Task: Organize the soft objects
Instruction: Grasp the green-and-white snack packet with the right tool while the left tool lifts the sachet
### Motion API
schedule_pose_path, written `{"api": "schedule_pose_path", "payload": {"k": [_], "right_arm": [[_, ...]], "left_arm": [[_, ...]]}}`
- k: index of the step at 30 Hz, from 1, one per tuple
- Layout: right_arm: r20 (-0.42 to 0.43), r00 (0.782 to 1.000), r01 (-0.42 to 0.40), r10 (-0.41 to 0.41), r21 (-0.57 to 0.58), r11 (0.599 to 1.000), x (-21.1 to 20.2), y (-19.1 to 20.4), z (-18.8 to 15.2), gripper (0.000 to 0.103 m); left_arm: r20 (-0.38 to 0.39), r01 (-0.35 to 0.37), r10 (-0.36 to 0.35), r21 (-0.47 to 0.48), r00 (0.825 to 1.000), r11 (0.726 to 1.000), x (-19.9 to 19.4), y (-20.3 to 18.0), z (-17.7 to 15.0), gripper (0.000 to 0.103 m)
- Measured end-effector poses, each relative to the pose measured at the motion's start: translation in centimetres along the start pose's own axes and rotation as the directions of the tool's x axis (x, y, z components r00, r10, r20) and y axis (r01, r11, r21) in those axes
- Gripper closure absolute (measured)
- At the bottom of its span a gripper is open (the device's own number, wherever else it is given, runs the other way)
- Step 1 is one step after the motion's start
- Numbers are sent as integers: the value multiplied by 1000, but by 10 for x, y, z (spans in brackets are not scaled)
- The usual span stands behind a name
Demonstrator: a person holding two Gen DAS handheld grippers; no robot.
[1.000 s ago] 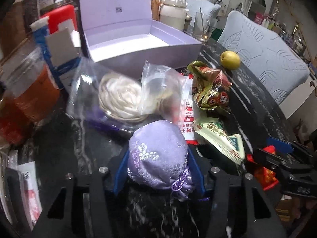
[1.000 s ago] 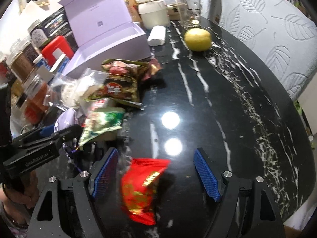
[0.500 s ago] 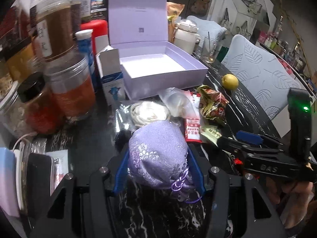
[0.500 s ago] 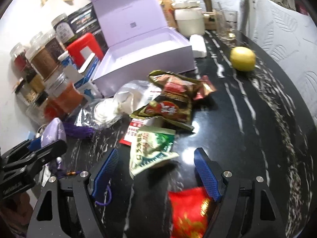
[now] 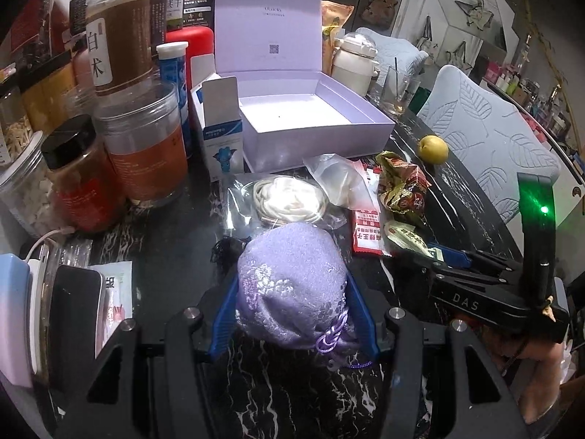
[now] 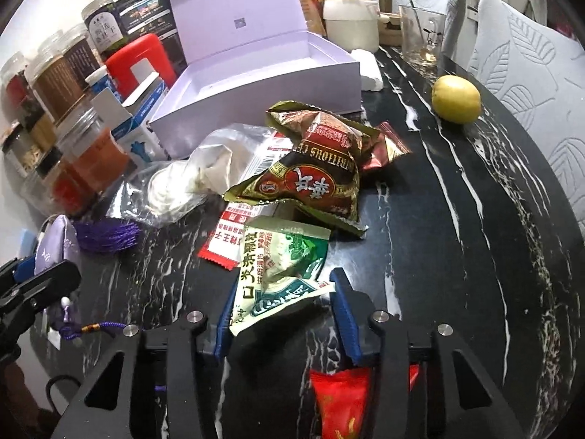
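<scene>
Pouch in one gripper, green packet between the other's pads

Left gripper (image 5: 292,314) has its two blue pads pressed on a soft purple pouch (image 5: 292,285). The pouch has little flowers sewn on it and a purple cord (image 5: 334,340) knotted at the near end. It is held up over the near part of the black table (image 6: 457,256).

Right gripper (image 6: 285,314) is closing its jaws. A green snack packet (image 6: 281,267) lies between the blue pads. Its near corner touches the left pad, but I cannot tell for sure if the right pad is pressing on it. A red packet (image 6: 340,398) lies under this gripper, at the near edge of the table.

Just behind the green packet is a red and white packet (image 6: 226,241), and behind that a big crumpled brown and gold bag (image 6: 314,175). Beside them are clear plastic bags (image 5: 289,197) with something white coiled inside.

An open lilac box (image 5: 310,124) sits toward the far side of the table with its lid standing up. Nothing is in it. Jars (image 5: 142,146) crowd the left edge. A yellow fruit (image 6: 455,98) sits near the right edge, well apart from the packets. A glass (image 6: 420,36) stands at the far end.
</scene>
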State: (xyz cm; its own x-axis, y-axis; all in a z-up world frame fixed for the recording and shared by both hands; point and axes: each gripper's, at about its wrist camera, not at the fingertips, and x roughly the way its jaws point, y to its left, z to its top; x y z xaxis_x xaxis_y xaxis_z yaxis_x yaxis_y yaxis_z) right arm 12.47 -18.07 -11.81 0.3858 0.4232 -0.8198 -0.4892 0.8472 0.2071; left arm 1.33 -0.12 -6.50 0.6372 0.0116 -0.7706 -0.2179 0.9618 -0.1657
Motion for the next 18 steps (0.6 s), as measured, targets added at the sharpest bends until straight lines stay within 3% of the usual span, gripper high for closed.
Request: {"api": "schedule_pose_path", "payload": {"k": [9,18], "right_arm": [[40,999,-25,24,13,1000,-24,-1,-7,57],[105,994,-30,28,12,999,-69,-1,-24,56]], "left_arm": [[37,-1,1,9,999,1000,-15,-7,1,48],[128,6,-10,33,992,999,-47,-24,0,48]]}}
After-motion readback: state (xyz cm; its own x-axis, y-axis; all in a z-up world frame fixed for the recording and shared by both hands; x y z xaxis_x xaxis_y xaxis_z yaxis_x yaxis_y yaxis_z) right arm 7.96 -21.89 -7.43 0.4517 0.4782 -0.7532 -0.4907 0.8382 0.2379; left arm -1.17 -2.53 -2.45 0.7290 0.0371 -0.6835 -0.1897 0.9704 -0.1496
